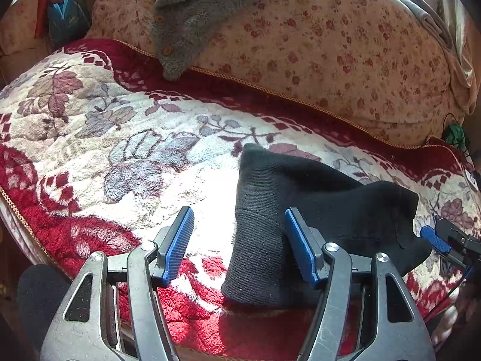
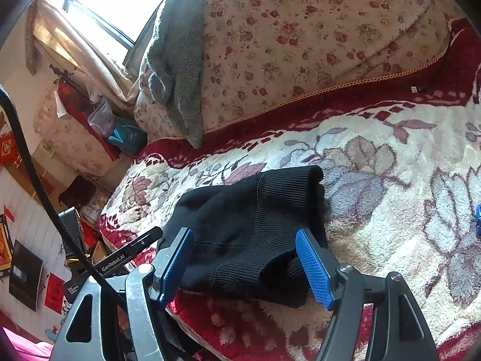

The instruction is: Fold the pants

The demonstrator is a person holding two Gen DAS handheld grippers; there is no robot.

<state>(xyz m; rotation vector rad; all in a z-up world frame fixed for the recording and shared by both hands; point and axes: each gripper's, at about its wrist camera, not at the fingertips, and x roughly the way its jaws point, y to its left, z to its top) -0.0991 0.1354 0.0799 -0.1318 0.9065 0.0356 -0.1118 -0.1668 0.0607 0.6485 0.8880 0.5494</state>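
On the plush red-and-cream floral blanket [image 1: 90, 138], ribbed black knit pants [image 1: 300, 210] lie bunched, while the left gripper [image 1: 239, 242] and right gripper [image 2: 245, 263] hover beside them, jaws apart.

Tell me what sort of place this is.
Most likely a bedroom in a home: a bed covered with a plush floral blanket, a flowered quilt heaped at the back, and a curtained window. Black pants lie on the blanket.
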